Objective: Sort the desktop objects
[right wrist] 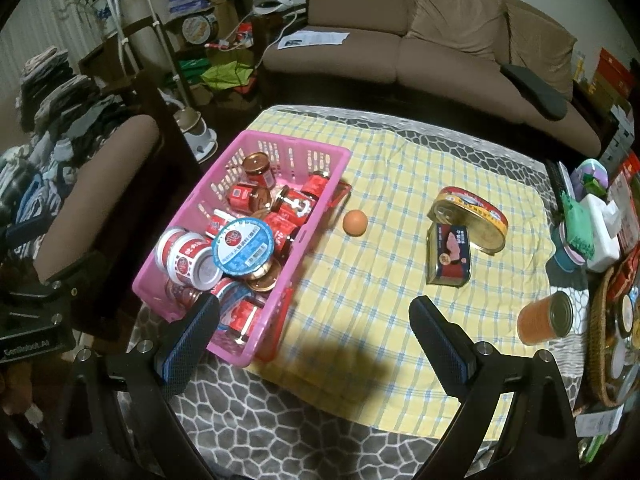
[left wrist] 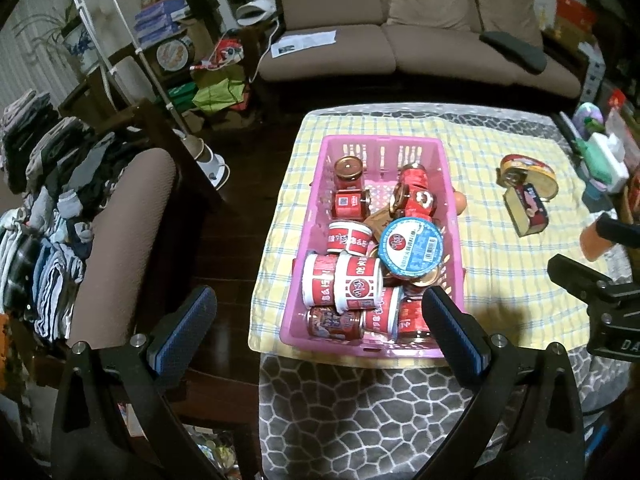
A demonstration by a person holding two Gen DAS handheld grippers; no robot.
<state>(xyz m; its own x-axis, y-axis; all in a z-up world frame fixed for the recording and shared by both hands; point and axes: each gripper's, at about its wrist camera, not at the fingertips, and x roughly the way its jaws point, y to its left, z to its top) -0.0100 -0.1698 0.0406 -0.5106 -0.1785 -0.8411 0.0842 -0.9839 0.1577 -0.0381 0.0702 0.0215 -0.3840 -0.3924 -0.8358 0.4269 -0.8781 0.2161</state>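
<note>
Both my left hand-held gripper [left wrist: 320,320] and right hand-held gripper [right wrist: 316,328] hang spread wide and empty. The pink basket [right wrist: 256,138] of jars sits on the bench's checked cloth [right wrist: 384,280]; the egg [right wrist: 355,222] lies just beside it, the two tins [right wrist: 460,236] well apart.

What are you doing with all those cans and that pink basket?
A person is sorting things on a table with a gripper in each hand. The pink basket is already piled with red jars and cups. Still out on the checked cloth are an egg, an oval tin, a rectangular meat tin and an orange can lying on its side. The left gripper and right gripper are both open and holding nothing.
</note>
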